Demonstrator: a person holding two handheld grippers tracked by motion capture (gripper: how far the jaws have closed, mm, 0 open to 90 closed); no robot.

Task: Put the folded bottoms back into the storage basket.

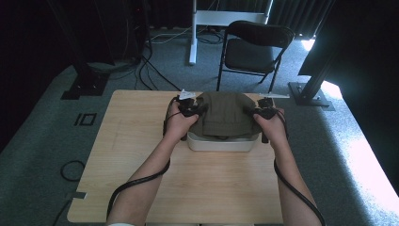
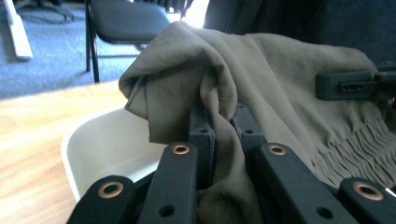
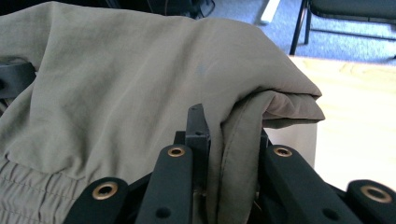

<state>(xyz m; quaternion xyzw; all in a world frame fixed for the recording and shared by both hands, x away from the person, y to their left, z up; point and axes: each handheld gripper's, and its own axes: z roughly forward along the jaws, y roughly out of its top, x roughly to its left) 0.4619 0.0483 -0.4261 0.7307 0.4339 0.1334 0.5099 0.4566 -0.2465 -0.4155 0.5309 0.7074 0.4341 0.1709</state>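
Where fingers (image 2: 201,122) pinch garment (image 1: 225,113): white tub (image 1: 221,142) beneath.

left gripper (image 1: 200,110), right gripper (image 1: 248,112), fingers clamped

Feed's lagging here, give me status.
Left gripper and right gripper both clamped on folded olive-green cloth garment. Garment over white plastic tub. Nothing in the way.
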